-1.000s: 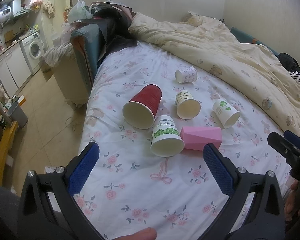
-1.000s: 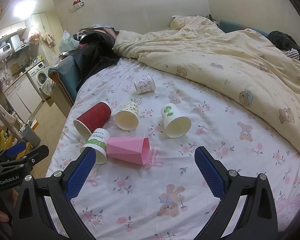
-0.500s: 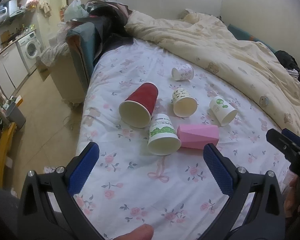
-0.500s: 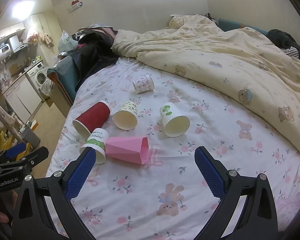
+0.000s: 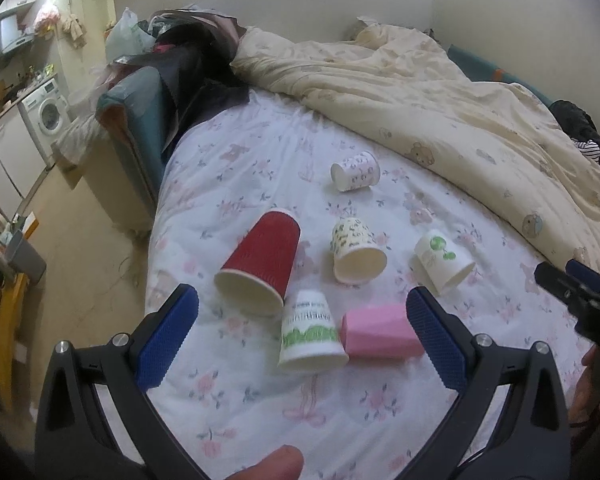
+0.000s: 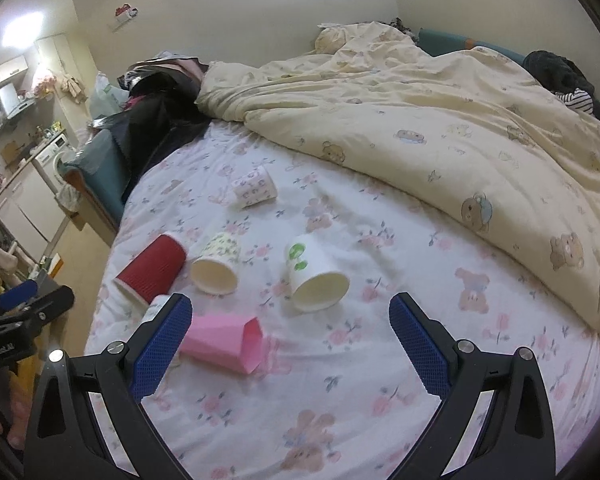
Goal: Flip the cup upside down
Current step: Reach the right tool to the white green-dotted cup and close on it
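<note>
Several paper cups lie on their sides on the floral bedsheet [image 5: 260,412]. A red ribbed cup [image 5: 262,270] lies left, a white cup with a green band [image 5: 310,330] and a pink faceted cup [image 5: 378,332] lie nearest. A floral cup [image 5: 356,250], a green-leaf cup [image 5: 442,262] and a small patterned cup [image 5: 356,171] lie farther back. My left gripper [image 5: 302,336] is open and empty, above the near cups. My right gripper [image 6: 290,344] is open and empty, near the pink cup [image 6: 222,340] and the green-leaf cup [image 6: 316,276].
A cream bear-print duvet [image 6: 440,128] is bunched across the back and right of the bed. Dark clothes [image 5: 196,76] and a teal headboard edge [image 5: 136,120] stand at the left. The bed's left edge drops to the floor [image 5: 80,260]. The other gripper [image 5: 580,296] shows at right.
Both grippers moved forward and lower toward the cups, which now look larger. The cups have not moved. Both grippers stay open.
</note>
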### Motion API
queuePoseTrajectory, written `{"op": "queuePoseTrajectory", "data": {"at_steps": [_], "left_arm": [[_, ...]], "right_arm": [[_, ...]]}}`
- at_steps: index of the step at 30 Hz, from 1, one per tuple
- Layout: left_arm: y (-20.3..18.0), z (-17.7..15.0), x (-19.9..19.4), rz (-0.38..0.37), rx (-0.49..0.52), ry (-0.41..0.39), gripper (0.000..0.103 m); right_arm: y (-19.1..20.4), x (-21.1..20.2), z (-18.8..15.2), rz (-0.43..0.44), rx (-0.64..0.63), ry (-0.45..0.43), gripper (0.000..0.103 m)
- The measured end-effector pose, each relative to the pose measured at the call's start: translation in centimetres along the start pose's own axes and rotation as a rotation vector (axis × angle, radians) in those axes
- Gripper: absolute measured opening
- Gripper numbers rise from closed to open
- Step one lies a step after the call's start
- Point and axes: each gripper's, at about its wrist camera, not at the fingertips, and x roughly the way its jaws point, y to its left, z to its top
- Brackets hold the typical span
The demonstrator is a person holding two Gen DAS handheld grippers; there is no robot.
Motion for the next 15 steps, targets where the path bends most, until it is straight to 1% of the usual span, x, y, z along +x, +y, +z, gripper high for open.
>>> {"op": "queuePoseTrajectory", "data": {"at_steps": [7, 12, 15], "left_arm": [[0.2, 1.9, 3.2, -0.007, -0.014, 0.046, 0.103], [-0.1, 3.0, 5.7, -0.002, -0.014, 0.073, 0.103], [-0.3, 3.4, 7.1, -0.005, -0.011, 0.091, 0.103]], "right_arm": [[-1.6, 3.2, 2.9, -0.017, 0.01, 0.033, 0.101], [-2.8, 6.5, 4.2, -0.009, 0.023, 0.101, 0.101], [-3.3, 8.6, 4.5, -0.007, 0.029, 0.141, 0.101]]}}
